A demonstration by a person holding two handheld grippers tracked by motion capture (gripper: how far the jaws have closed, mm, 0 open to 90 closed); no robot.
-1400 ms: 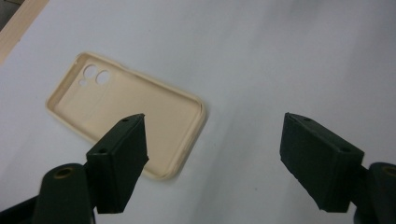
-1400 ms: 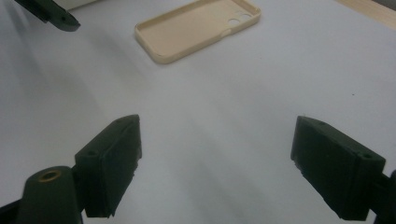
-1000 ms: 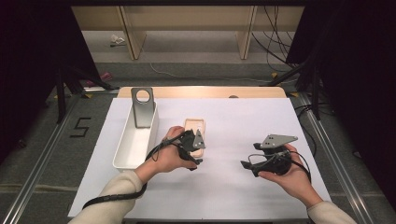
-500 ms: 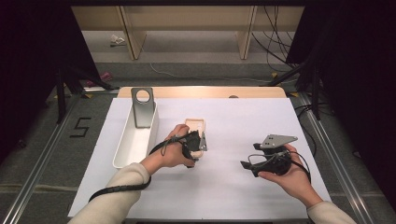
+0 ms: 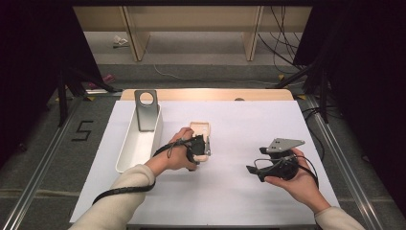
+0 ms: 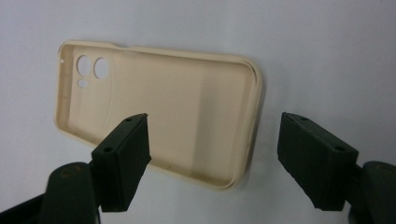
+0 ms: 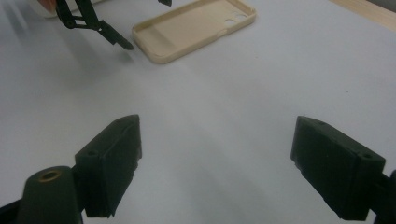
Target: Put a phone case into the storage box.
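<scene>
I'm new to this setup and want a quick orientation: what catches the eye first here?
A beige phone case lies open side up mid-table on the white sheet, with the left gripper poised open over its end. To its left stands a long white tray; the right gripper hovers open at the right.
</scene>
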